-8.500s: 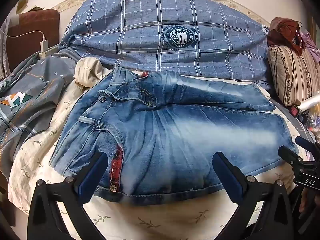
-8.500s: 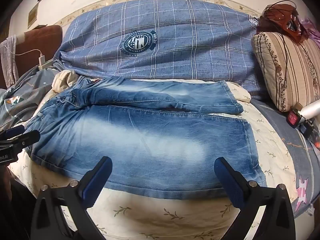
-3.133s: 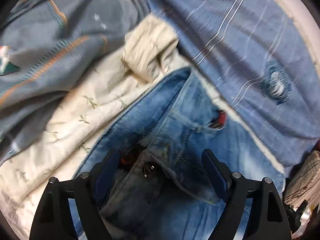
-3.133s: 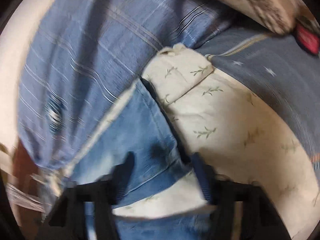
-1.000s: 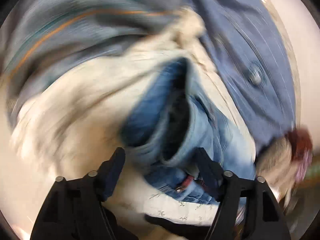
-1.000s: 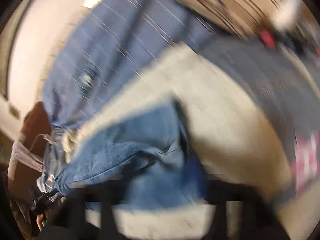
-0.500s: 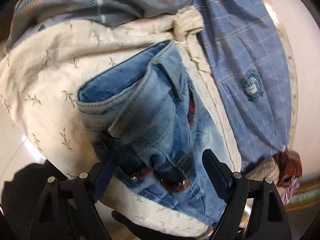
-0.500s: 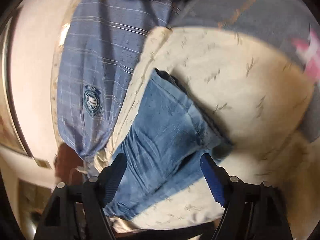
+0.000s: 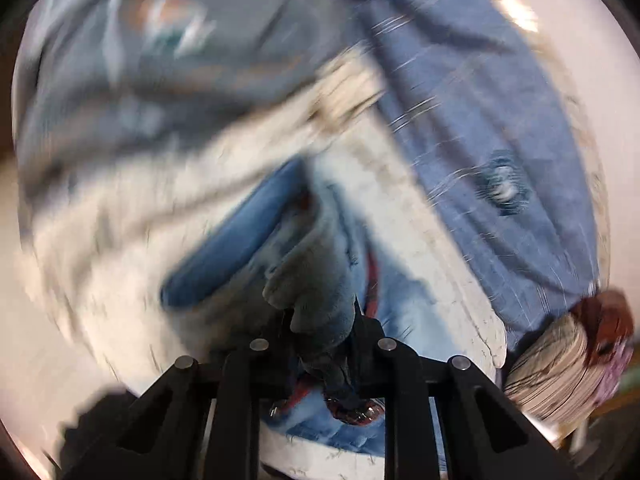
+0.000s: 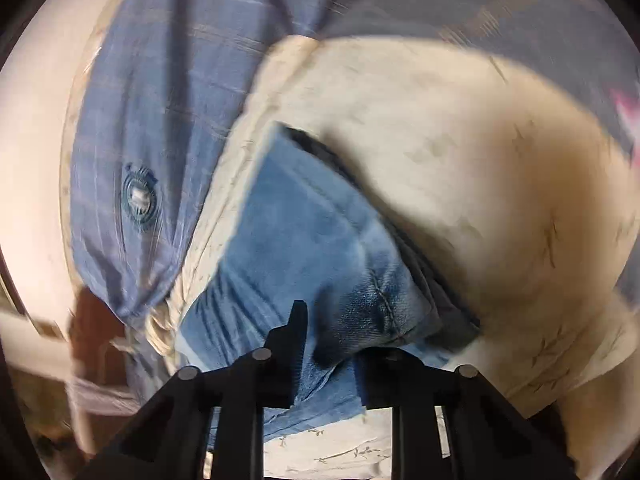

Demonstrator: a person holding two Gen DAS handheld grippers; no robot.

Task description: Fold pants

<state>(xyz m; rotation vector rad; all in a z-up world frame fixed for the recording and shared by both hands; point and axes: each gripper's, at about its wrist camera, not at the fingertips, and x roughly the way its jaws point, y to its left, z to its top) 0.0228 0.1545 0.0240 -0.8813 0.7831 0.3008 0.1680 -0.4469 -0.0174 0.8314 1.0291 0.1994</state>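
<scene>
Left wrist view, heavy motion blur. My left claw (image 9: 322, 344) has just closed its jaws, and a bunched fold of the jeans (image 9: 240, 240) at the waistband end is pinched between them. The denim fills the lower centre of the frame. Red trim and metal buttons show just below the clamped fold, near the bottom edge. The rest of the jeans runs up and left from the claw over the cream sheet (image 9: 120, 220) of the bed.

A blue plaid cover (image 9: 480, 120) with a round badge takes the upper right. A grey quilt (image 9: 140, 60) takes the upper left. A striped pillow (image 9: 552, 368) sits at lower right.

Right wrist view, less blur. My right claw (image 10: 332, 344) has also just closed. It grips the hem corner of a jeans leg (image 10: 300, 232), seam stitching visible just right of the jaws. The leg runs from bottom centre up toward mid-frame, lying on the cream sheet (image 10: 460, 160). The blue plaid cover (image 10: 160, 120) is at left.
</scene>
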